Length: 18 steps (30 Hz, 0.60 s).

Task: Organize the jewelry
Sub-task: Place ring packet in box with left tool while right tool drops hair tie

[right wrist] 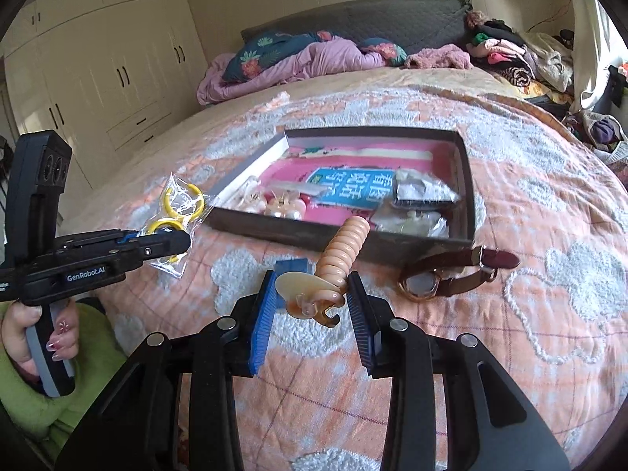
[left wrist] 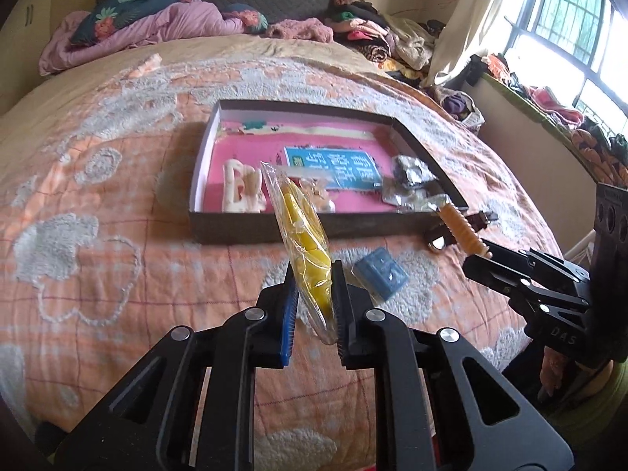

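Note:
My left gripper (left wrist: pixel 313 280) is shut on a clear bag of yellow rings (left wrist: pixel 302 231), held above the bed in front of the box; the bag also shows in the right wrist view (right wrist: pixel 180 212). My right gripper (right wrist: pixel 310 298) is shut on a peach ribbed hair clip (right wrist: pixel 337 263), held just short of the box's near wall; the clip also shows in the left wrist view (left wrist: pixel 463 231). The dark shallow box (left wrist: pixel 251 227) holds a pink liner, a blue card, cream hair clips (left wrist: pixel 241 190) and silvery packets (left wrist: pixel 412 180).
A brown-strap watch (right wrist: pixel 447 278) lies on the orange bedspread just in front of the box's right corner. A small blue box (left wrist: pixel 380 276) lies on the bedspread near my left fingers. Pillows and heaped clothes lie at the bed's far end.

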Each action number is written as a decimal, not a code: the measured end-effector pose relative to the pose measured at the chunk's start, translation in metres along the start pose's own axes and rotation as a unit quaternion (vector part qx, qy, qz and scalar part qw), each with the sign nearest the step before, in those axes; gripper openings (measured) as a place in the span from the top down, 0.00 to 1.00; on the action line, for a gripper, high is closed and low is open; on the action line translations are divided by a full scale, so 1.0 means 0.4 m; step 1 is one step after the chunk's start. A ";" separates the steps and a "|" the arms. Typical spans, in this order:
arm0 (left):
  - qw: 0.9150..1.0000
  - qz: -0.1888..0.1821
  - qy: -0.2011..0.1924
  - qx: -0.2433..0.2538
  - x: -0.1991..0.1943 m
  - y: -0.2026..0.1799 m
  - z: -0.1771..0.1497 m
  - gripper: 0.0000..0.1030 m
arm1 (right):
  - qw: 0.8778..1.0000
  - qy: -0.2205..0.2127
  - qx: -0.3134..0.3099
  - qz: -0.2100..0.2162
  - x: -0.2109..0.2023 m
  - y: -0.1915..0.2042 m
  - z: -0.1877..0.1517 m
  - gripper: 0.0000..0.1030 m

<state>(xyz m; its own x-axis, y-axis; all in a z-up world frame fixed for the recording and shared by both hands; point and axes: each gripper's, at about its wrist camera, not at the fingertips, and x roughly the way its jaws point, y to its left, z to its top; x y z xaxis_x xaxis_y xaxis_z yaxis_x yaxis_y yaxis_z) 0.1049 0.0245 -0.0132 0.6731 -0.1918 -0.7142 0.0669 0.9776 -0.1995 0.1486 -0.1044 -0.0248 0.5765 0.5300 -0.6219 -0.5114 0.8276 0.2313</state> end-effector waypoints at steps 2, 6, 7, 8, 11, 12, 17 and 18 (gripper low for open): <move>1.000 0.001 -0.004 -0.001 -0.004 0.003 0.011 0.91 | 1.000 -0.008 0.000 -0.003 -0.010 -0.001 0.008 0.66; 1.000 0.003 -0.015 -0.002 -0.010 0.005 0.038 0.91 | 1.000 -0.019 0.006 -0.007 -0.028 -0.012 0.025 0.66; 1.000 0.003 -0.018 -0.003 -0.008 0.005 0.049 0.91 | 1.000 -0.021 0.007 -0.008 -0.031 -0.015 0.026 0.66; 1.000 0.004 -0.020 -0.003 -0.007 0.008 0.055 0.91 | 1.000 -0.024 0.008 -0.010 -0.034 -0.017 0.030 0.66; 1.000 0.003 -0.027 -0.003 -0.003 0.005 0.080 0.91 | 0.999 -0.034 0.008 -0.015 -0.041 -0.023 0.046 0.66; 1.000 0.003 -0.029 -0.001 -0.001 0.001 0.088 0.91 | 0.999 -0.037 0.006 -0.017 -0.042 -0.025 0.051 0.66; 0.999 -0.002 -0.035 0.004 0.009 -0.011 0.122 0.91 | 0.998 -0.055 0.001 -0.030 -0.048 -0.037 0.082 0.66; 0.999 -0.004 -0.036 0.005 0.012 -0.015 0.127 0.91 | 0.998 -0.060 0.000 -0.033 -0.050 -0.041 0.090 0.66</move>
<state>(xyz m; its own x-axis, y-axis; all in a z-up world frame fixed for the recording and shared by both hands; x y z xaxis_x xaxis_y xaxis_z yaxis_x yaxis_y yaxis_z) 0.1452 0.0219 0.0187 0.7243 -0.1923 -0.6621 0.0794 0.9772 -0.1970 0.1683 -0.1219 0.0110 0.6806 0.4925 -0.5424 -0.4693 0.8616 0.1933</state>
